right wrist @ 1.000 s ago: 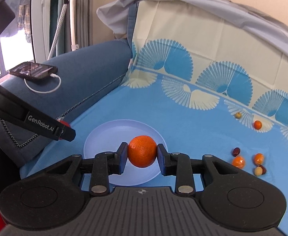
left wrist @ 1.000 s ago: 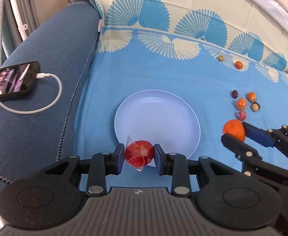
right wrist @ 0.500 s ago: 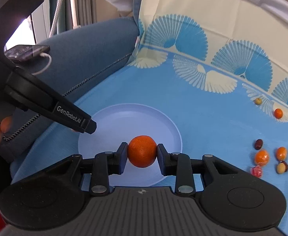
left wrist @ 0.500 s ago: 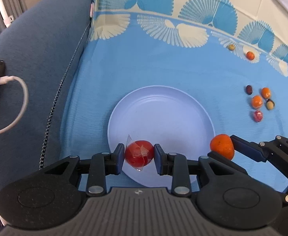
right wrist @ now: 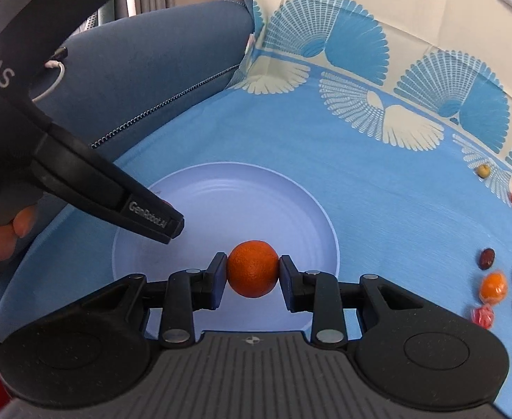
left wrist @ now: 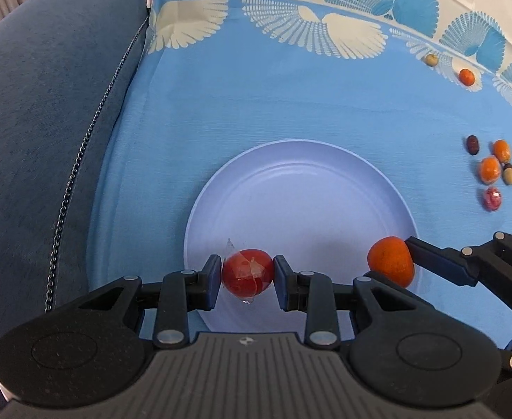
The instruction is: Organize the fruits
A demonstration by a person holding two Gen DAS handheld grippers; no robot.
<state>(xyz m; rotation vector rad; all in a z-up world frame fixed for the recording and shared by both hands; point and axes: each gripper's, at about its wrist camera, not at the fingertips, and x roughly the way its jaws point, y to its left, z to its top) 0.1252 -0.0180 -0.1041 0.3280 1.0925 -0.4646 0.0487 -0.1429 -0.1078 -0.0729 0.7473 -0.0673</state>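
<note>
Small fruits lie right of plate, sofa arm left

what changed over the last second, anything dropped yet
Nothing dropped. Both grippers moved in over the plate: the left gripper carrying the wrapped red fruit, the right gripper carrying the orange. Both grips and the loose fruits are unchanged.

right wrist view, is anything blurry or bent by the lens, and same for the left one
Right wrist view: the orange in the right gripper is sharp; the left gripper entering from the left looks soft, and the cloth's border bows from fisheye. Left wrist view: the wrapped red fruit is crisp, its wrapper glinting faintly; the plate looks evenly lit.
</note>
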